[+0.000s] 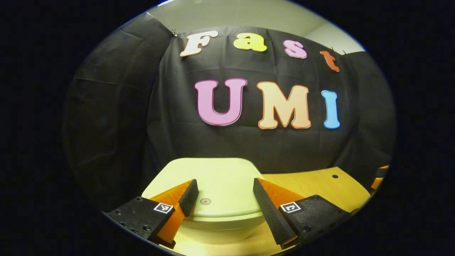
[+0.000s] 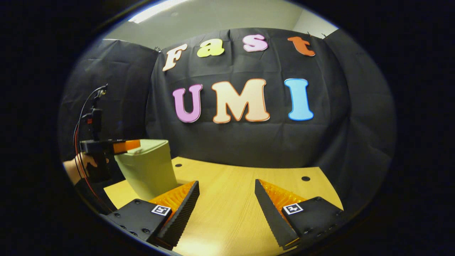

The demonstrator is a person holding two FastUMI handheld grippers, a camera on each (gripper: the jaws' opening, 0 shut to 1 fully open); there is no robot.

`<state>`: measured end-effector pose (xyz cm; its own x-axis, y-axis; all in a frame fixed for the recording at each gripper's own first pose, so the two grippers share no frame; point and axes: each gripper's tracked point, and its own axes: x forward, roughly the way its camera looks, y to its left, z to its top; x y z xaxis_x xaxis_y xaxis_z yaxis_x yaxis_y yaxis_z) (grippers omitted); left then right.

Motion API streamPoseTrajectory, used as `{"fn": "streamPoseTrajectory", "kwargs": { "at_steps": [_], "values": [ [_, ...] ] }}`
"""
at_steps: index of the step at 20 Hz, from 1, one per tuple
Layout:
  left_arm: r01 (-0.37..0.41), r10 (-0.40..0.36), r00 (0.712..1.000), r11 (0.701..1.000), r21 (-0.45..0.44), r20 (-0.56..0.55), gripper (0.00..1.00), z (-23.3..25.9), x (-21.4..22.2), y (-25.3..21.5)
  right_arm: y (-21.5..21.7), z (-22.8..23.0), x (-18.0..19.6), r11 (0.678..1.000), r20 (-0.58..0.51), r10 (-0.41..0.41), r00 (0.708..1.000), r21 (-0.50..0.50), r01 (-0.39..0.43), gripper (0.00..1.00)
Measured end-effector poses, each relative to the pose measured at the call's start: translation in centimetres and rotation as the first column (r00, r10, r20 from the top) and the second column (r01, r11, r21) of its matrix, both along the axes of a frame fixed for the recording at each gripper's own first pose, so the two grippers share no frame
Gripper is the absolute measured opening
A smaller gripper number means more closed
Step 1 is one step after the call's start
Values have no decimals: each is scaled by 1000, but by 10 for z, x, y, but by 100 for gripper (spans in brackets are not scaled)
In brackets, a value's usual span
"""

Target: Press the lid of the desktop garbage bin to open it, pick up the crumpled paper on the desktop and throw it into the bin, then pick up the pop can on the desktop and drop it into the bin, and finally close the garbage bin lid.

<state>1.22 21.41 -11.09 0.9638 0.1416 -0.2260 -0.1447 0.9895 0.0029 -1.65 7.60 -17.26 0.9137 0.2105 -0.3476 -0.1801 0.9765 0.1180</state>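
The pale green bin (image 1: 227, 220) stands on the wooden table right in front of my left gripper (image 1: 224, 181). Its lid (image 1: 217, 170) lies flat, with a small round button (image 1: 205, 201) near the front edge. My left gripper is open, one finger to each side of the lid's front, nothing between them. I cannot tell whether it touches the lid. In the right gripper view the bin (image 2: 149, 170) stands at the left, and a hand (image 2: 76, 167) holds the left gripper (image 2: 122, 145) at its top. My right gripper (image 2: 226, 183) is open over bare table.
The wooden table (image 2: 231, 202) stretches to the black cloth wall and has small round holes (image 2: 305, 178) near its far edge. Cables (image 2: 80, 124) hang from the left gripper's handle. Part of the other gripper (image 1: 377, 179) shows at the right edge of the left gripper view.
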Motion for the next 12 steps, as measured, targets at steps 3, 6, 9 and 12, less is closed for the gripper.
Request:
{"fn": "streamPoseTrajectory", "kwargs": {
  "at_steps": [3, 6, 9, 12],
  "values": [
    [60, -63, 996, 998, 35, 70, 93, 20, 6, -42, -24, 29, 11, 997, 60, -74, 995, 31, 73, 98],
    [109, -113, 987, 993, 41, 118, 93, 35, 6, -83, -48, 52, 16, 989, 116, -143, 983, 49, 138, 98],
    [152, -154, 974, 988, 22, 164, 93, 46, 1, -122, -67, 67, 17, 981, 166, -190, 968, 57, 183, 97],
    [192, -195, 960, 981, 34, 203, 93, 59, -1, -150, -78, 72, 15, 978, 183, -208, 961, 56, 201, 98]
  ]
}}
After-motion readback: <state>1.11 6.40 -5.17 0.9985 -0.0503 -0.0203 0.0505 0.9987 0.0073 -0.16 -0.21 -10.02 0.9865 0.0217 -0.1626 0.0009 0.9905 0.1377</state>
